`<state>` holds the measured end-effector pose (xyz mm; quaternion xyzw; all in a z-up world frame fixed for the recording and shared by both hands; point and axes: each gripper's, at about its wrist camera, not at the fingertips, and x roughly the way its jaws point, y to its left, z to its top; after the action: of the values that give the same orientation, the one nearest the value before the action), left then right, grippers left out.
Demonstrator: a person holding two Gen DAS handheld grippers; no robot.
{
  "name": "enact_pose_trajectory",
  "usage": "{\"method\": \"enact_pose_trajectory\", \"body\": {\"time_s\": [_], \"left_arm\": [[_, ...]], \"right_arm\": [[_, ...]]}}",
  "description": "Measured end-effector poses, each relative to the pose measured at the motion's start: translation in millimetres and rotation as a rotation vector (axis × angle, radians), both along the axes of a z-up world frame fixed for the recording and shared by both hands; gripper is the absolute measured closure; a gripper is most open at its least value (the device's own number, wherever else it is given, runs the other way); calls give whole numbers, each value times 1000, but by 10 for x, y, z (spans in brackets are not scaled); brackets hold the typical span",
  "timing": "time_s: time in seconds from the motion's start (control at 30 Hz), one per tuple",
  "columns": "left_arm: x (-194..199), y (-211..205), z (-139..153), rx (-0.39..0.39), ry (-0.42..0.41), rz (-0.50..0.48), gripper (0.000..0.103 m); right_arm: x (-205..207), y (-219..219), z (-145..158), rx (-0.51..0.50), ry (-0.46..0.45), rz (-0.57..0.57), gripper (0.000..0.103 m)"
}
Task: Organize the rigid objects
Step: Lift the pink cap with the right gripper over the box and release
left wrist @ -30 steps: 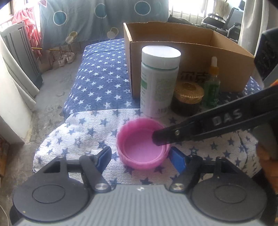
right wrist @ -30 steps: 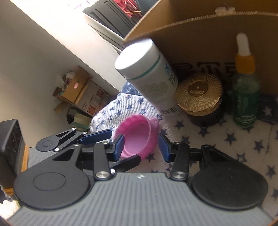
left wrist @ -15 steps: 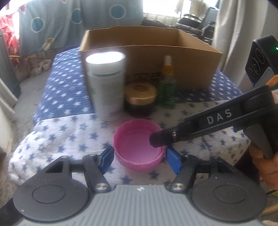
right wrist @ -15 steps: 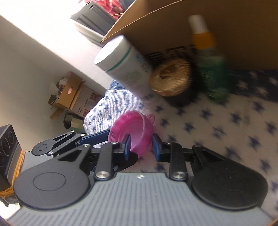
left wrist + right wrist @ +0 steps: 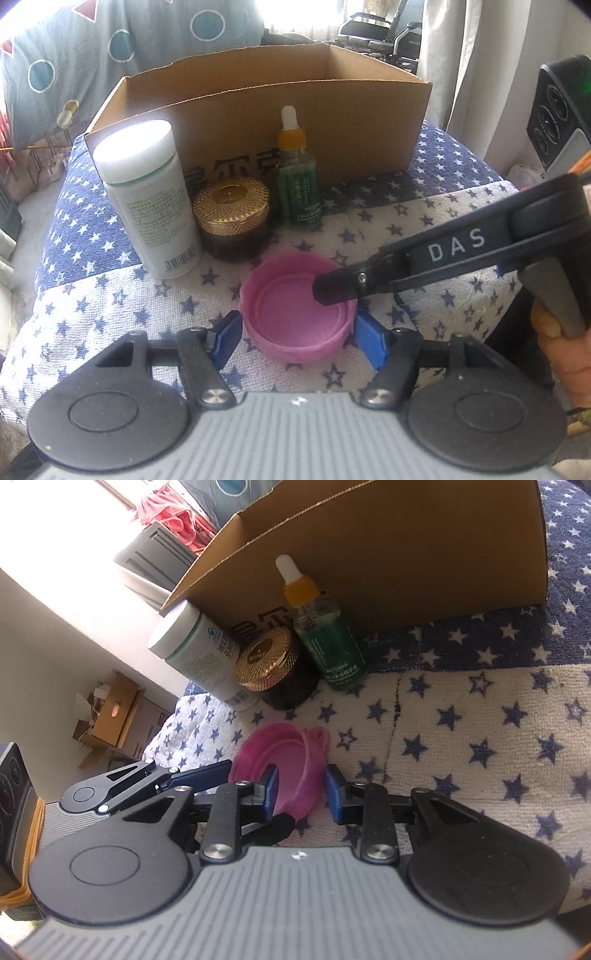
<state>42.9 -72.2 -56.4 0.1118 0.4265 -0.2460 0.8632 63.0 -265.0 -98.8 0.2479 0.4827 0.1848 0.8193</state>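
A pink lid [image 5: 295, 308] lies open side up on the star-patterned cloth [image 5: 110, 295]. My left gripper [image 5: 297, 338] is open, its blue pads on either side of the lid. My right gripper [image 5: 298, 788] straddles the lid's near rim [image 5: 306, 775], one finger inside the lid, one outside; its jaws stand narrowly apart around the rim. Its finger shows in the left wrist view [image 5: 340, 286]. Behind stand a white bottle [image 5: 147, 199], a gold-lidded jar [image 5: 232, 218] and a green dropper bottle [image 5: 297, 173].
An open cardboard box [image 5: 332, 122] stands behind the row of containers. The cloth-covered surface drops off at the left edge [image 5: 22, 295]. Cardboard boxes [image 5: 114, 716] sit on the floor to the left.
The left gripper has swung so the containers and box shifted right in its view. The right gripper's jaws narrowed around the lid's rim and widened slightly.
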Motion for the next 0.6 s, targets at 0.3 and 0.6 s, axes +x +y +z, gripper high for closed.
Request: {"method": "enact_pose_trajectory", "body": {"time_s": [0.3,0.6], "left_arm": [[-60,-105,-13,41,-61,-12,32],[-319,-57,701,-5,-290,-51,32]], "right_arm": [[48,53,-52,-12,-5,-5,77],[-153,75,602,-43,-136,-13,77]]}}
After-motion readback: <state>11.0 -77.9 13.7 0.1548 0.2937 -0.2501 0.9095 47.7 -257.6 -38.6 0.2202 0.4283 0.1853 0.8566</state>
